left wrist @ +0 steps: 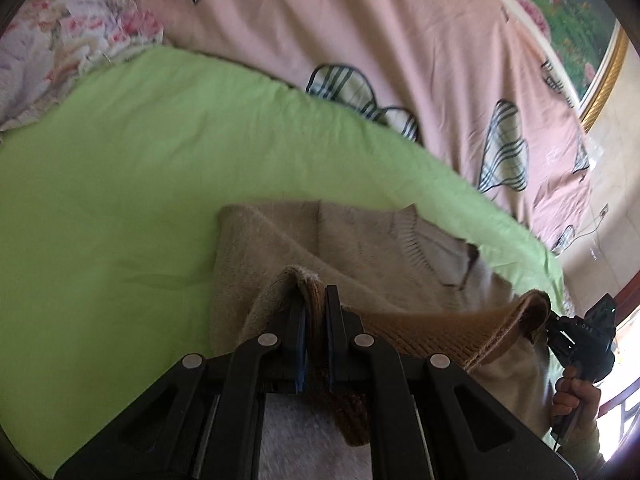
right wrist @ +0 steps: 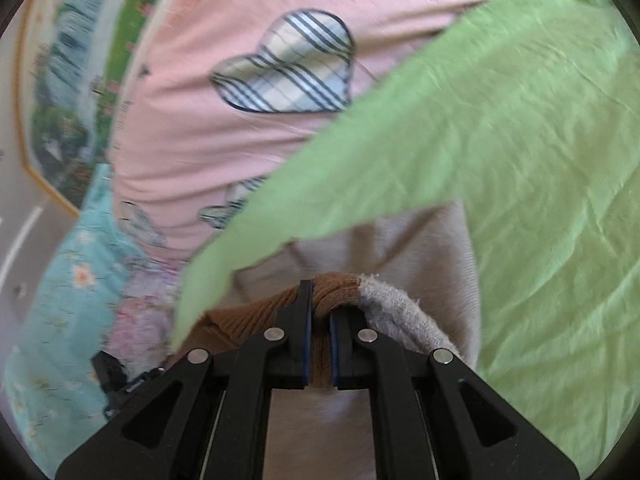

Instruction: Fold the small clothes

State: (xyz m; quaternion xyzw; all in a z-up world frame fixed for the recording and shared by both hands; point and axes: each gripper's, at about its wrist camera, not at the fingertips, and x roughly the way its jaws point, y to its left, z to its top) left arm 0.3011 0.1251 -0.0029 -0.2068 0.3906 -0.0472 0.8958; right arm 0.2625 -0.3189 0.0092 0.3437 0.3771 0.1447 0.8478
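A small beige knit sweater [left wrist: 360,240] with a brown ribbed hem [left wrist: 448,336] lies on a green sheet [left wrist: 120,200]; its ribbed collar points away from me. My left gripper [left wrist: 315,300] is shut on a pinch of the brown hem, lifted over the sweater's body. In the left wrist view the other gripper [left wrist: 580,336] shows at the right, in a hand [left wrist: 568,396], gripping the far end of the same raised hem. In the right wrist view my right gripper [right wrist: 320,296] is shut on the brown hem [right wrist: 332,284] where it meets beige knit [right wrist: 400,312]. The sweater [right wrist: 420,248] lies beneath it.
A pink quilt [left wrist: 360,32] with plaid heart patches covers the bed beyond the green sheet [right wrist: 520,140]. A floral blanket [left wrist: 60,40] lies at the far left, a blue floral cloth [right wrist: 72,280] beside the bed. A gold-framed picture [left wrist: 576,12] hangs behind.
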